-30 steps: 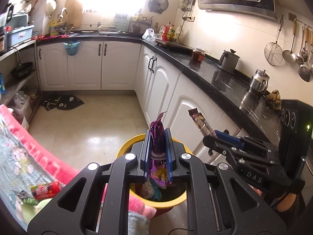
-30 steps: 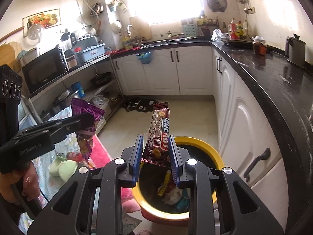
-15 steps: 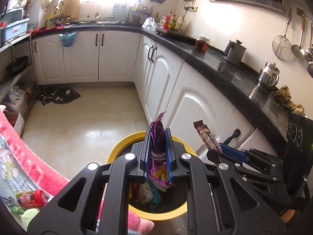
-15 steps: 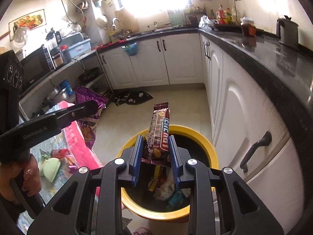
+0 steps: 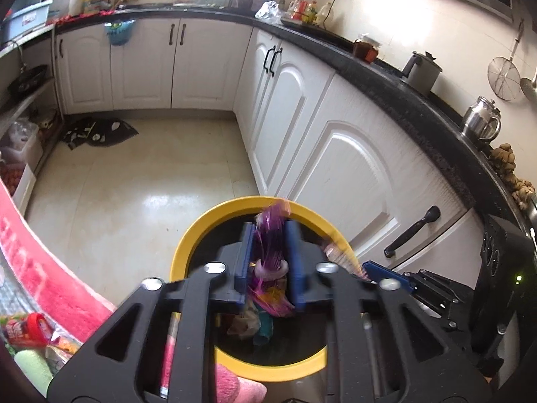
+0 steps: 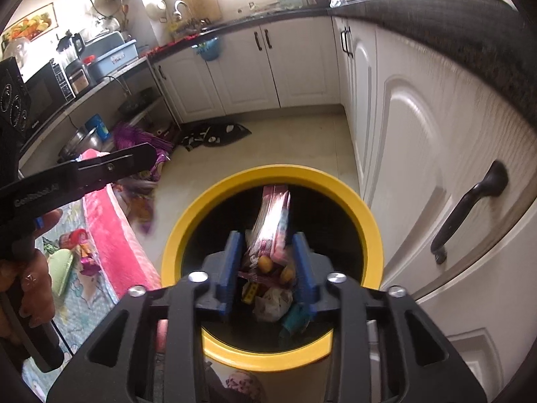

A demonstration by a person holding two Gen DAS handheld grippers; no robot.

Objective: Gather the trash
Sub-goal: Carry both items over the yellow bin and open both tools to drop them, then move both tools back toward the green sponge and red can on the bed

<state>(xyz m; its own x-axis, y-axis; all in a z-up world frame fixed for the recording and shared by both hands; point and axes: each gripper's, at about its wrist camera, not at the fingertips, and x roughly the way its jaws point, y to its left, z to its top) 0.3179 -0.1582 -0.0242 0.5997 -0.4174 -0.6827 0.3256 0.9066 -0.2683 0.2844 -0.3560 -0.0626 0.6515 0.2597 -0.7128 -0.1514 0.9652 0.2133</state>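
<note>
A yellow-rimmed bin (image 5: 188, 245) (image 6: 181, 235) with several pieces of trash inside stands on the floor right below both grippers. My left gripper (image 5: 270, 233) hangs over its mouth with the jaws opening. A purple wrapper (image 5: 272, 252), blurred, sits loose between the blue pads, which stand apart from it. My right gripper (image 6: 266, 240) is also over the bin with opening jaws. A brown biscuit wrapper (image 6: 273, 221), blurred and tilted away, lies between its pads with gaps on both sides. The right view shows the left gripper (image 6: 134, 158) at the left, with the purple wrapper (image 6: 134, 137) behind it.
White cabinet doors (image 5: 352, 174) with a black handle (image 6: 470, 201) stand close on the bin's right. A pink-edged cloth (image 6: 117, 231) with more litter, including a red packet (image 5: 27, 329), lies to the left. A dark mat (image 5: 97, 132) lies on the tiled floor beyond.
Both grippers have sunk closer to the bin and their jaws have parted. The purple wrapper and the biscuit wrapper, gripped upright before, now sit loose and blurred between the pads.
</note>
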